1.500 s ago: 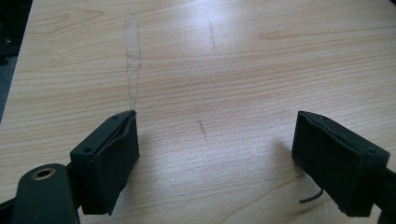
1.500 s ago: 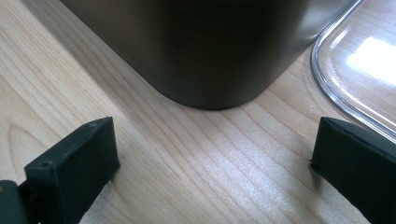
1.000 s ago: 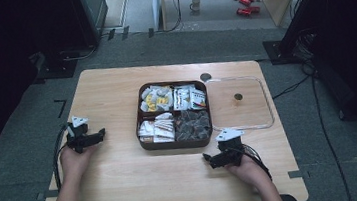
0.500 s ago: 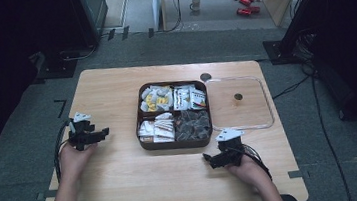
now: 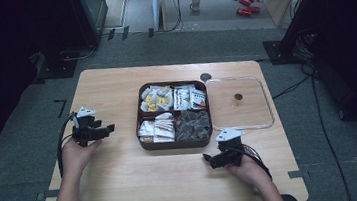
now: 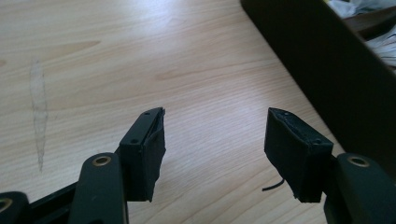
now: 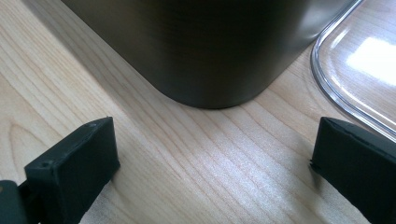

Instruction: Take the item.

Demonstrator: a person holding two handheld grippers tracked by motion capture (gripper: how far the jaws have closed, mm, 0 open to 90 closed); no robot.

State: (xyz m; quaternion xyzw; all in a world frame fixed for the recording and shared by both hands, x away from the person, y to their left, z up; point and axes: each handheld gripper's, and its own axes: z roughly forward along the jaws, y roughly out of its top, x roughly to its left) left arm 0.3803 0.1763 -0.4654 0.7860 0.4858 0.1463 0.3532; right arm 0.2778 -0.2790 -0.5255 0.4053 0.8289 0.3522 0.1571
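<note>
Box: a dark brown, round-cornered compartment box [image 5: 175, 140] stands at the middle of the table, with four sections open to the top.
Contents: white and yellow packets [image 5: 156, 99] at the far left, white printed packets [image 5: 190, 98] at the far right, pale sachets [image 5: 157, 129] at the near left, dark wrapped pieces [image 5: 192, 124] at the near right.
Lid: a clear, square plastic lid [image 5: 267, 106] with a small round knob lies flat just to the right of the box.
Left gripper: the left gripper [image 6: 215, 140] is held above bare wood, left of the box and apart from it; its jaws have just been closing, with a gap between them and nothing in it.
Right gripper: the right gripper [image 7: 212, 154] sits low near the box's near right corner, jaws spread wide on nothing, with the lid's rim close beside one jaw.
In the way: nothing lies between either gripper and the box.
Table: the table [image 5: 115, 92] is light wood with visible grain and rounded corners.
Room: grey carpet tiles, dark equipment stands at both sides, cables on the floor.
</note>
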